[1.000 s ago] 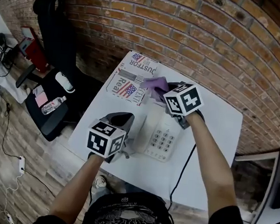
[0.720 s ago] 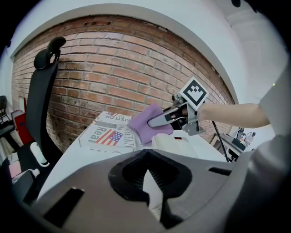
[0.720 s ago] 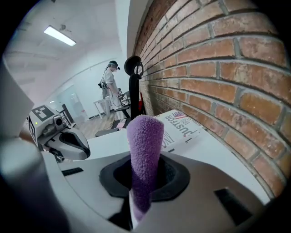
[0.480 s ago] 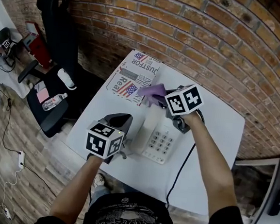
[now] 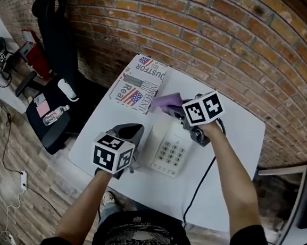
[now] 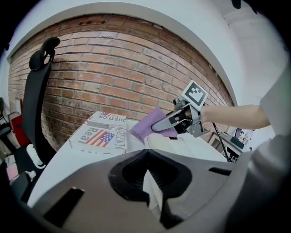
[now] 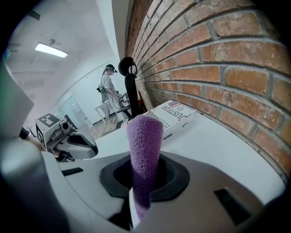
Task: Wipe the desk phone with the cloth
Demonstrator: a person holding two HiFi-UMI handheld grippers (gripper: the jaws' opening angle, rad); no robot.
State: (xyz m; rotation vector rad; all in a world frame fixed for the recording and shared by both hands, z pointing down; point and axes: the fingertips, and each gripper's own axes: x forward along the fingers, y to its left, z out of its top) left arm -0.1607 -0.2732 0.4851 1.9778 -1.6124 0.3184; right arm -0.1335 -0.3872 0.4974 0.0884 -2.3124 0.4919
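The white desk phone [image 5: 168,147] lies on the white table [image 5: 232,137], its handset [image 5: 153,139] on the left side. My left gripper [image 5: 138,131] is at the phone's left edge, shut on a white edge of the phone [image 6: 153,193]. My right gripper [image 5: 177,110] is shut on a purple cloth [image 5: 167,101] and holds it at the phone's far end. From the left gripper view the cloth [image 6: 146,128] hangs over the phone's top [image 6: 182,144] under the right gripper [image 6: 169,124]. In the right gripper view the cloth [image 7: 144,145] stands folded between the jaws.
A printed newspaper [image 5: 137,83] lies at the table's far left corner, just beyond the cloth. The phone cable [image 5: 199,184] runs off the near edge. A brick wall [image 5: 244,58] borders the table's far side. A black office chair [image 5: 56,47] stands to the left.
The right gripper with the cloth has shifted slightly toward the phone's far end, off the newspaper's edge. The left gripper has stayed at the phone's left edge.
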